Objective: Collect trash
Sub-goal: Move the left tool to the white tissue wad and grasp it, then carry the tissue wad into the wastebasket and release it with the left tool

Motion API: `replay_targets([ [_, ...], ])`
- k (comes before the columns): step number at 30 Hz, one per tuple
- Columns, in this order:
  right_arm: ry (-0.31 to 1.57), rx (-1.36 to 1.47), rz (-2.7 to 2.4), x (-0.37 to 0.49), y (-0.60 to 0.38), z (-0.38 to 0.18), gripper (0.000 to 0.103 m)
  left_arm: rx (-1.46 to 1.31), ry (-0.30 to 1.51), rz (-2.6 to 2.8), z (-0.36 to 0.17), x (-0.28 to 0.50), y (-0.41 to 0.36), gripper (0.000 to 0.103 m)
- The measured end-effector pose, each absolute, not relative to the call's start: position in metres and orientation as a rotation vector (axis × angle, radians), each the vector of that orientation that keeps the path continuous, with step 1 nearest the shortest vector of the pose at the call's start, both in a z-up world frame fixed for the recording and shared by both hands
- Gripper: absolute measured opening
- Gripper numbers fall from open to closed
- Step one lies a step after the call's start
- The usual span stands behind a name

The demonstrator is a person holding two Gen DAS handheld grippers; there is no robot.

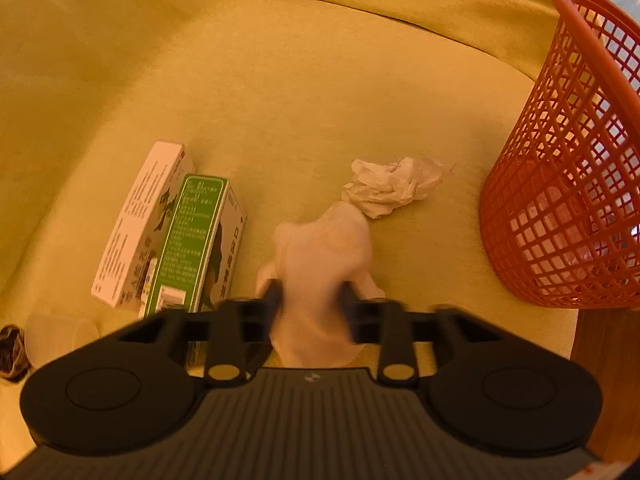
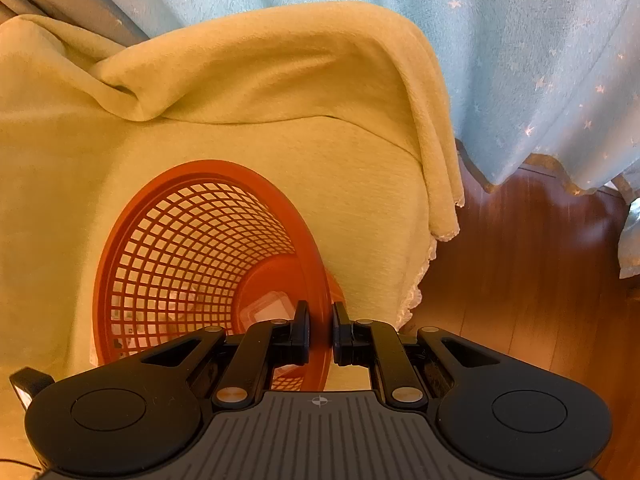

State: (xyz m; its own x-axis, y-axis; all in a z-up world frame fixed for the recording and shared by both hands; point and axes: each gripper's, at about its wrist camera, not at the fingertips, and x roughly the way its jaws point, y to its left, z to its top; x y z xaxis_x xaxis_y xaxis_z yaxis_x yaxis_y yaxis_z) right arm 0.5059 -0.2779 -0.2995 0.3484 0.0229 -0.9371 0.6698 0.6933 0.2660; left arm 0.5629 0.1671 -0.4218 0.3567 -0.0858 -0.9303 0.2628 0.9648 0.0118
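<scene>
While L tongs (image 1: 310, 294) pinch tissue (image 1: 324, 248), R tongs (image 2: 320, 322) clamp basket (image 2: 316, 240) rim; yellow blanket (image 1: 280, 80).

Warm, yellow-orange indoor light tints both views evenly, with soft shadows only. Fisheye distortion bows straight lines and darkens the corners to black. In the left wrist view, the white wad (image 1: 320, 264) held in the left gripper (image 1: 310, 300) is smeared by motion blur (its fingertips likewise), while the crumpled paper (image 1: 394, 186) beyond stays sharp. In the right wrist view, the wooden floor (image 2: 532, 272) carries a dull sheen and the pale blue curtain (image 2: 520, 60) glows brightly.
</scene>
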Motion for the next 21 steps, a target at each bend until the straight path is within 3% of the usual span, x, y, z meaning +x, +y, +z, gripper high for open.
replay_targets([
  [2, 1.157, 0.702, -0.465, 0.506, -0.277, -0.299, 0.007, 0.140, 1.178, -0.232, -0.416, 0.565, 0.171, 0.004],
  [21, 1.179, 0.626, -0.438, 0.517, -0.270, -0.296, 0.007, 0.147, 1.062, -0.302, -0.247, 0.546, 0.147, 0.003],
])
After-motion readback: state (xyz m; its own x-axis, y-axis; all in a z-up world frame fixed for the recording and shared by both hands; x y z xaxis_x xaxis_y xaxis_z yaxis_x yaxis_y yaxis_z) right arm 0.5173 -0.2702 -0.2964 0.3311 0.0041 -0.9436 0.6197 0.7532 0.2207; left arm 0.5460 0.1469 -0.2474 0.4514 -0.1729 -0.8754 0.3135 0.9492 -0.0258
